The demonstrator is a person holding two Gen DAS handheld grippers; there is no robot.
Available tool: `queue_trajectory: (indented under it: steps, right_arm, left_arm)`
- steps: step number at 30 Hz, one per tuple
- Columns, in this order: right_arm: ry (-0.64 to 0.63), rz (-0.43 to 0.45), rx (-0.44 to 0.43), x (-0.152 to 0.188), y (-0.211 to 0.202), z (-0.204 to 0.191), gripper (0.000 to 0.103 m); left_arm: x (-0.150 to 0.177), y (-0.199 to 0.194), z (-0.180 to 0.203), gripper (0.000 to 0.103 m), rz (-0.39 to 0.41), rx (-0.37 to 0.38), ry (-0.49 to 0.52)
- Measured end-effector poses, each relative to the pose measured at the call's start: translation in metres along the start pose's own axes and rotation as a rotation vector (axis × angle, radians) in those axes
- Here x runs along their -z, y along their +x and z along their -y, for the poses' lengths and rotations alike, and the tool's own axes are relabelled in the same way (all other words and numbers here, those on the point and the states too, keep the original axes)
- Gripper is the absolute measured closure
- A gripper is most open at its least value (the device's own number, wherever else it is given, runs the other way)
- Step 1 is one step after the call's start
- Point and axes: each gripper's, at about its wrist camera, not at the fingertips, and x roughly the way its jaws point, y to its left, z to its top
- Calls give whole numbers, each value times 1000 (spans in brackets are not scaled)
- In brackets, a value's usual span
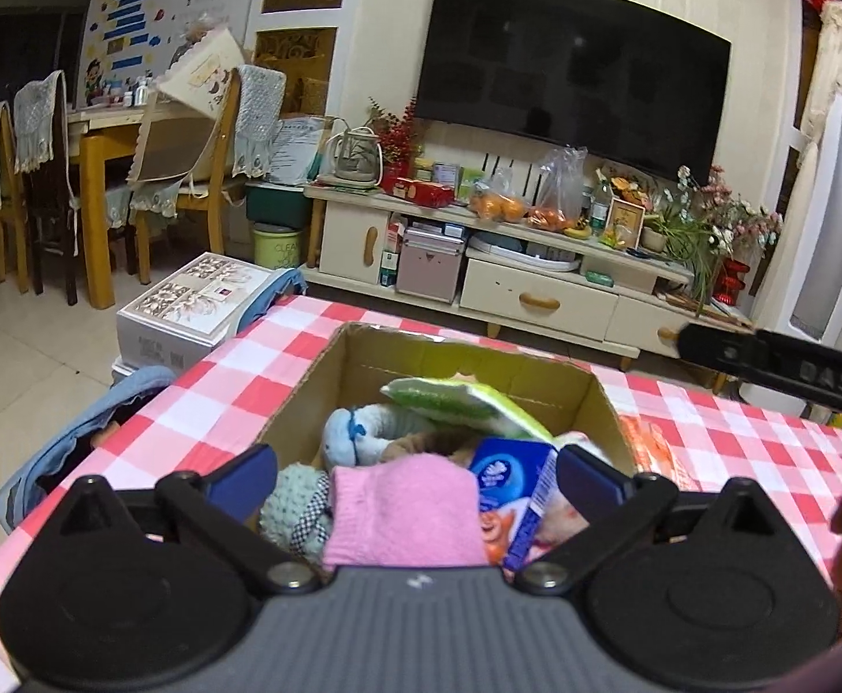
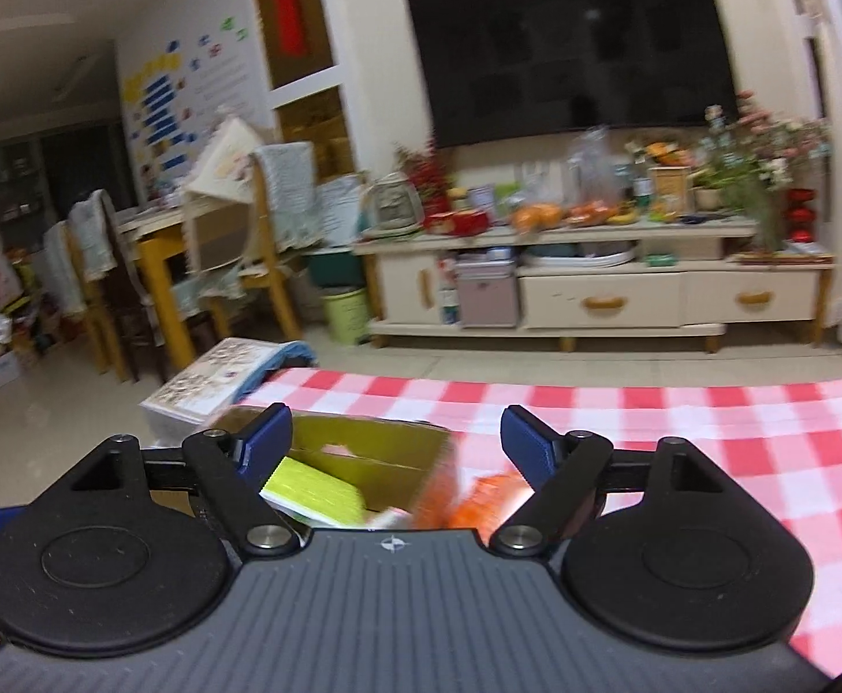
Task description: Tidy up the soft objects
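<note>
**Orange soft thing lay just right of the box, nearer the right tongs**

The orange soft thing (image 2: 481, 499) was the one piece not yet in the cardboard box (image 1: 542, 372); by my reading it was the next to go in. Going left to right: the left gripper (image 1: 415, 465) hung over the near rim of the box, its jaws spread wide and grasping nothing. Below it the box was crowded with a pink knit piece (image 1: 403, 514), a pale blue plush toy (image 1: 357, 433), a green-and-white cloth (image 1: 461, 401) and a blue tissue pack (image 1: 510, 476). Just beside the box's right wall, on the red-and-white checked tablecloth (image 2: 710, 433), the orange thing rested.

The right gripper (image 2: 396, 444) was released too, jaws apart and empty, with the orange thing low between them and slightly right of centre, so the right hand was clearly the nearer. It was bright orange, crumpled-looking, and blurred; I could not tell its long axis or what it was.
</note>
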Motion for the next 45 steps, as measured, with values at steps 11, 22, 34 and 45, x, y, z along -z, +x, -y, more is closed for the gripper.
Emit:
queue_trajectory:
  steps: [11,22,34,45]
  right_arm:
    - [97,-74,129,22,-54,9,2]
    - [91,-141,139,41,-106,-6,2]
    - [36,-136,123,44,-155,-32,2]
    - [-14,-109,103,46,-183,-56,2]
  left_arm:
    - [14,-20,23,1,-16,-2,49]
    - [32,-68,34,1,-30,-23,93]
    - [36,-118,35,1,-9,-30,108]
    - [37,-151,24,1,33,-36,101]
